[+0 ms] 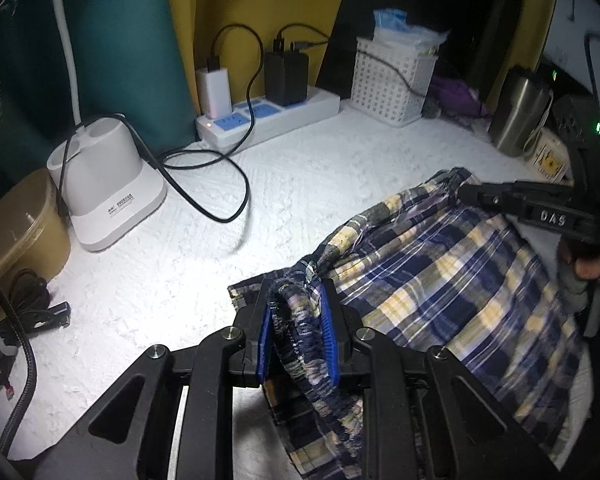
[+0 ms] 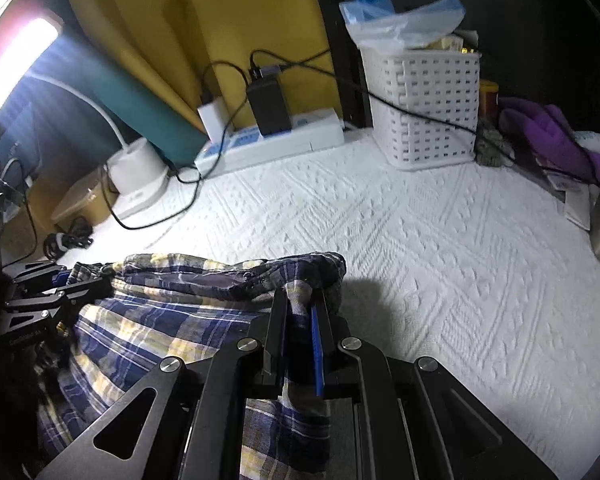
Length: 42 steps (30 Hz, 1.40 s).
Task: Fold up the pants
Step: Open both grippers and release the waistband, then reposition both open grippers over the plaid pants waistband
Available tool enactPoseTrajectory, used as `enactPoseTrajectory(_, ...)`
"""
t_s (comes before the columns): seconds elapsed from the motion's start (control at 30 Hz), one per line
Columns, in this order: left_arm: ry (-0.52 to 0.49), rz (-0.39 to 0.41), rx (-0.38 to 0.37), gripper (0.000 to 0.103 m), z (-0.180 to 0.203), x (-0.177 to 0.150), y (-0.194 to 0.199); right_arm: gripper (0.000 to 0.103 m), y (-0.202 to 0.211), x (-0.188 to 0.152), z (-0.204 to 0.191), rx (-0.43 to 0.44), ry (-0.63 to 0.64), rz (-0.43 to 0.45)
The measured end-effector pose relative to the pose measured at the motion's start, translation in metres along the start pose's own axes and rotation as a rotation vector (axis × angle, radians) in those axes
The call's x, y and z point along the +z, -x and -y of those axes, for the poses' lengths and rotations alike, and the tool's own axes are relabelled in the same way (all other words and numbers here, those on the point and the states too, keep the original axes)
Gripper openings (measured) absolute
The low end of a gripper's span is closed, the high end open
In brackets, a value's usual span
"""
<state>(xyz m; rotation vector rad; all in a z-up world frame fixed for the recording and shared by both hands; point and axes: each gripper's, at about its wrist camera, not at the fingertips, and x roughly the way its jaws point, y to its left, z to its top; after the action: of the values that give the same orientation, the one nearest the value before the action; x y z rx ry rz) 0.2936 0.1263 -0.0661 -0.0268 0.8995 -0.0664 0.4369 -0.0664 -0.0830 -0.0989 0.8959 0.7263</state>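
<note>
The plaid pants (image 1: 452,264), navy, yellow and white, hang bunched between my two grippers above the white textured cloth (image 1: 300,184). My left gripper (image 1: 295,292) is shut on the gathered waistband at one end. My right gripper (image 2: 302,300) is shut on the pants (image 2: 171,312) at the other end. The right gripper also shows in the left wrist view (image 1: 466,192), pinching the far edge. The left gripper shows at the left of the right wrist view (image 2: 99,276).
A white lamp base (image 1: 103,184), a power strip with chargers (image 1: 267,116) and loose black cables (image 1: 215,184) lie to the back left. A white basket (image 1: 392,80), a steel mug (image 1: 520,112) and purple cloth (image 2: 552,136) stand at the back right. A brown container (image 1: 19,232) sits far left.
</note>
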Motion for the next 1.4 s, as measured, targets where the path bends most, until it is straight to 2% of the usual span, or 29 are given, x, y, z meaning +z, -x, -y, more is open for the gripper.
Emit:
enactPoseTrajectory(0.07, -0.013, -0.012, 0.020, 0.025, 0.001, -0.004, -0.008, 0.011, -0.005, -0.001, -0.001, -0.024, 0.005, -0.009)
enactPoseTrajectory(0.1, -0.011, -0.013, 0.019, 0.026, -0.001, -0.007, -0.012, 0.017, -0.007, -0.001, -0.001, -0.029, 0.008, -0.013)
enactPoseTrajectory(0.13, -0.002, -0.007, 0.014, 0.026, -0.002, -0.008, -0.013, 0.029, -0.009, -0.002, 0.000, -0.052, 0.009, -0.017)
enactPoseTrajectory(0.2, 0.012, -0.008, 0.006, 0.026, -0.005, -0.008, -0.012, 0.045, -0.011, -0.002, 0.005, -0.085, -0.003, -0.021)
enactPoseTrajectory(0.27, 0.013, -0.009, 0.004, 0.027, -0.006, -0.008, -0.012, 0.051, -0.009, -0.004, 0.012, -0.095, -0.021, -0.018)
enactPoseTrajectory(0.5, 0.032, -0.012, 0.025, 0.027, -0.006, -0.005, -0.004, 0.051, 0.007, -0.013, 0.024, -0.161, -0.022, -0.009)
enactPoseTrajectory(0.57, 0.063, 0.014, 0.018, 0.027, -0.006, -0.003, 0.008, 0.052, 0.015, -0.016, 0.026, -0.187, -0.037, -0.002)
enactPoseTrajectory(0.6, 0.076, 0.027, 0.020, 0.034, -0.007, -0.002, 0.015, 0.052, 0.021, -0.017, 0.027, -0.189, -0.044, 0.005)
enactPoseTrajectory(0.63, 0.092, 0.044, 0.034, 0.047, -0.008, -0.002, 0.023, 0.052, 0.026, -0.018, 0.027, -0.184, -0.051, 0.012)
enactPoseTrajectory(0.7, 0.127, 0.066, 0.050, 0.055, -0.011, -0.004, 0.036, 0.052, 0.035, -0.019, 0.024, -0.161, -0.055, 0.020)
enactPoseTrajectory(0.83, 0.158, 0.058, 0.039, 0.057, -0.009, -0.016, 0.049, 0.052, 0.046, -0.024, 0.005, -0.089, -0.024, 0.020)
enactPoseTrajectory(0.97, 0.163, 0.008, 0.001, 0.060, 0.000, -0.031, 0.040, 0.052, 0.037, -0.031, -0.011, -0.063, 0.006, -0.015)
enactPoseTrajectory(1.13, 0.184, -0.047, -0.001, 0.060, 0.002, -0.045, 0.024, 0.052, 0.028, -0.039, -0.016, -0.082, 0.018, -0.044)
enactPoseTrajectory(1.3, 0.187, -0.039, 0.000, 0.066, -0.004, -0.052, 0.017, 0.052, 0.026, -0.045, -0.007, -0.128, 0.009, -0.050)
enactPoseTrajectory(1.4, 0.147, -0.031, 0.039, 0.066, -0.001, -0.052, 0.019, 0.052, 0.030, -0.049, 0.002, -0.152, -0.011, -0.044)
